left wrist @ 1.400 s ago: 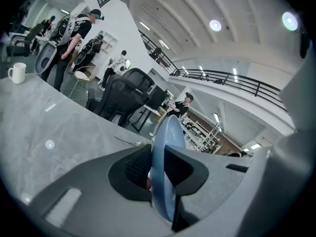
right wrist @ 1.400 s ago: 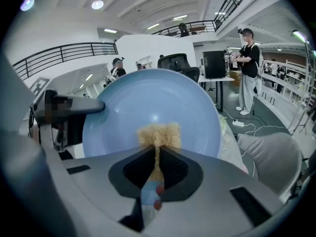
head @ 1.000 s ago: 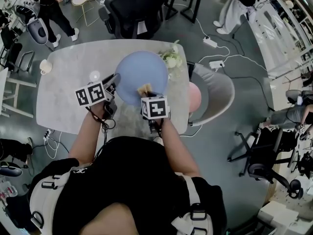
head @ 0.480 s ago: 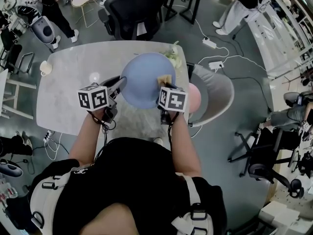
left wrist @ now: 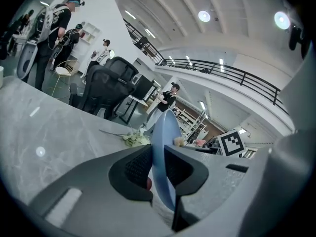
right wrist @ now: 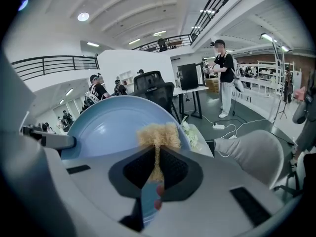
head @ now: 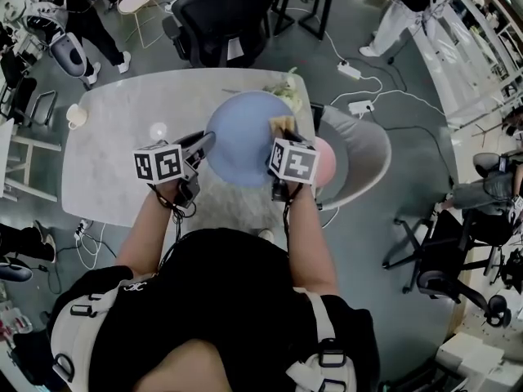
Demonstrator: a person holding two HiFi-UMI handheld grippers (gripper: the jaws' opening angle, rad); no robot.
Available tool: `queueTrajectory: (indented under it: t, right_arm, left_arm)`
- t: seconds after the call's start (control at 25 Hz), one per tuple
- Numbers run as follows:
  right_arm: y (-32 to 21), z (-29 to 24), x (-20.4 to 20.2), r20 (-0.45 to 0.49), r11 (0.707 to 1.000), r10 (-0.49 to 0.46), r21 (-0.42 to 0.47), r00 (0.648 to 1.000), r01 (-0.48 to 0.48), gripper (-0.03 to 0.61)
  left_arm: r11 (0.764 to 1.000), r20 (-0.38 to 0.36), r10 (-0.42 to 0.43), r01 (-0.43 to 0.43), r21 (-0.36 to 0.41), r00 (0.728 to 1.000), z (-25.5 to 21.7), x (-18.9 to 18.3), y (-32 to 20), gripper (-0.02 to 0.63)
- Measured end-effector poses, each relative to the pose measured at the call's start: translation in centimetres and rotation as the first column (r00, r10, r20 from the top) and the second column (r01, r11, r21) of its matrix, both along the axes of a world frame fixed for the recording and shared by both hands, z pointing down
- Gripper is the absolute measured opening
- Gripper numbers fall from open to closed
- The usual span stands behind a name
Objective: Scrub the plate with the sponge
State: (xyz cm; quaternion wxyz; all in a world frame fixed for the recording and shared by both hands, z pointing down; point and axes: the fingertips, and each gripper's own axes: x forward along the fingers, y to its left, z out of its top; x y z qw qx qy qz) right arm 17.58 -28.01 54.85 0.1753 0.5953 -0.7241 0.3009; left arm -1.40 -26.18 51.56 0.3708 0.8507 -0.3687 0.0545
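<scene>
Open office-lab hall, black office chairs point(head: 225, 11) beyond the marble table point(head: 106, 162), power strips point(head: 351, 70) on the floor point(head: 392, 178) to its right, shelving racks point(head: 467, 54) farther right, railed mezzanine point(left wrist: 222, 69) overhead.

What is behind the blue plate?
Some white flowers lie on the table behind the plate, peeking past its far edge. The plate covers the rest of them.

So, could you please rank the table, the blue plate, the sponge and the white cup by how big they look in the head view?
1. the table, by far the largest
2. the plate
3. the cup and the sponge look about alike. The sponge is partly hidden, so I won't rank them.
</scene>
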Motion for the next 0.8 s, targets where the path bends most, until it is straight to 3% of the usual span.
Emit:
queueTrajectory:
  t: [0.12, 0.28, 0.48, 0.64, 0.8]
  right_arm:
    - [0.1, 0.0, 0.3, 0.007, 1.0, 0.014, 0.005, 1.0, -0.014, 0.029]
    - [0.5, -0.7, 0.3, 0.016, 0.999, 0.018, 0.029, 1.0, -0.018, 0.029]
    - [1.2, -3.6, 0.2, 0.008, 0.989, 0.039, 0.142, 0.999, -0.04, 0.029]
    - [1.9, -6.8, 0.1, 0.006, 0.957, 0.06, 0.283, 0.998, -0.059, 0.029]
    - [3.0, -9.7, -0.2, -0.063, 0.902, 0.072, 0.43, 0.995, -0.038, 0.029]
  left_arm:
    - [1.0, 0.017, 0.026, -0.026, -0.017, 1.0, 0.6, 0.9, 0.5, 0.06]
    - [0.996, -0.018, 0.0, -0.001, -0.088, 1.0, 1.3, 1.3, 0.6, 0.058]
    - [0.987, -0.062, -0.02, 0.01, -0.158, 0.998, 2.5, 1.2, 0.6, 0.057]
    - [0.974, -0.093, -0.057, 0.035, -0.224, 0.994, 4.2, 0.6, 0.5, 0.057]
    - [0.951, -0.124, -0.104, 0.062, -0.303, 0.987, 6.5, -0.4, 0.5, 0.057]
